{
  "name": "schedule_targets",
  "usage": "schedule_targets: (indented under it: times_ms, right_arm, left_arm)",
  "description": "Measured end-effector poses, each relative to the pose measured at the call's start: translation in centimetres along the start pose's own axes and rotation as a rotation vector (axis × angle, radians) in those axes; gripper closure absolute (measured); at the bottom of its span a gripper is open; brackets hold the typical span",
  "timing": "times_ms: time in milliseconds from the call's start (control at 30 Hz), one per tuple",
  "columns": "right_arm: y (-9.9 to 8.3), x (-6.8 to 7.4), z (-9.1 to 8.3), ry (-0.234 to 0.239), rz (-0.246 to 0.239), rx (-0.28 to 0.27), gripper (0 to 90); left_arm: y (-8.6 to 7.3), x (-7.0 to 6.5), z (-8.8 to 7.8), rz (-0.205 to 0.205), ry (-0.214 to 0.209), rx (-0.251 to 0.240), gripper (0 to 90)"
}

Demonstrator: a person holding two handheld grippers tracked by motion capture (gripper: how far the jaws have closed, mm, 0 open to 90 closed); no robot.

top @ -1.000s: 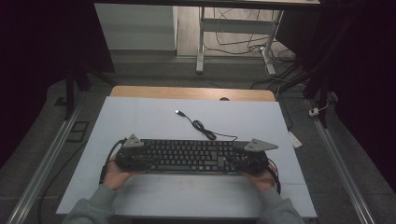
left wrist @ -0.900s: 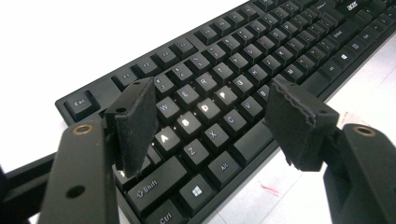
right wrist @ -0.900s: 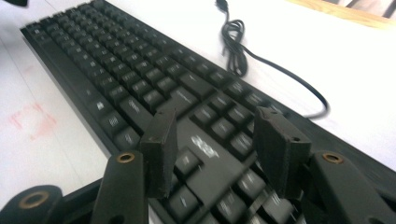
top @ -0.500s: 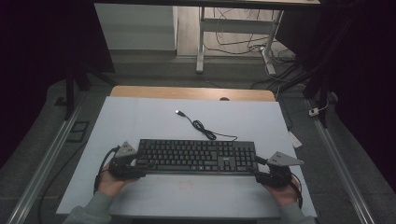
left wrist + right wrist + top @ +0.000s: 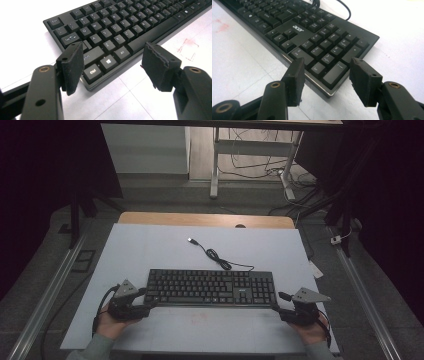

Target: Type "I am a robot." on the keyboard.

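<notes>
Presently: keyboard [image 5: 212, 288] flat on white table [image 5: 150, 245], cable [image 5: 215, 255] trailing behind | left gripper [image 5: 112, 65] spread at its near-left corner, nothing pinched | right gripper [image 5: 325, 80] just opened, corner between jaws, untouched | judged rigid, light, slippery-edged; grip both short ends.

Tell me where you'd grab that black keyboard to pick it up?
Probably the two short ends of the flat black plastic keyboard, one gripper from each side. It's long, thin and lies flat, so its near corners fit between open fingers: left gripper at the Ctrl corner, right gripper at the Enter corner.
</notes>
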State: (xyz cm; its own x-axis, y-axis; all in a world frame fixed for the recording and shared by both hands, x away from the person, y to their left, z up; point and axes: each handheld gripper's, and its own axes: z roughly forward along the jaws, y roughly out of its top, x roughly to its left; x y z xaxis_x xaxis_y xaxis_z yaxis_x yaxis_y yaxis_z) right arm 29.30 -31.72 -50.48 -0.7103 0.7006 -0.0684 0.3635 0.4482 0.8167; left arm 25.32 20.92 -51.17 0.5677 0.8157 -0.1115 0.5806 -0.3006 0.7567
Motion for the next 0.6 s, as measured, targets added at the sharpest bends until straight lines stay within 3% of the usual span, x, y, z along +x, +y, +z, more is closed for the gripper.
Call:
schedule_targets:
  times_ms: [600]
  right_arm:
    - [0.1,0.2,0.35,0.007,-0.024,0.004,45.3]
  left_arm:
    - [-0.06,0.08,0.3,0.0,0.002,0.01,34.1]
